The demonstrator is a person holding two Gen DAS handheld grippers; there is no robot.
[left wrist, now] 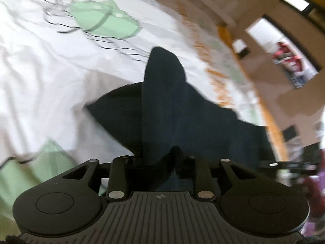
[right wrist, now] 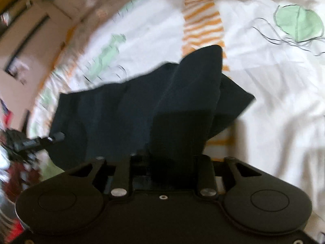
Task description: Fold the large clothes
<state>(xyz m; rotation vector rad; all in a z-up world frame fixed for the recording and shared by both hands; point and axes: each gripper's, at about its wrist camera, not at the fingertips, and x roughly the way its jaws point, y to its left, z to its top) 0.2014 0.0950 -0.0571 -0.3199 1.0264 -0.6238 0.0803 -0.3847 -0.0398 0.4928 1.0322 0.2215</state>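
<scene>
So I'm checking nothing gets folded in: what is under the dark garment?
Around the dark garment, held up by both grippers, only the white printed bedsheet shows. Whatever lies directly beneath the cloth is covered, so cannot be confirmed.

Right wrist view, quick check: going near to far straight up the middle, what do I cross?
Right gripper shut on the dark navy garment → the garment's raised peak → orange-striped band of the white printed bedsheet.

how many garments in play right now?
1. A dark garment held over the patterned bedsheet, one edge in the left gripper, another in the right gripper. More may lie out of frame.
</scene>
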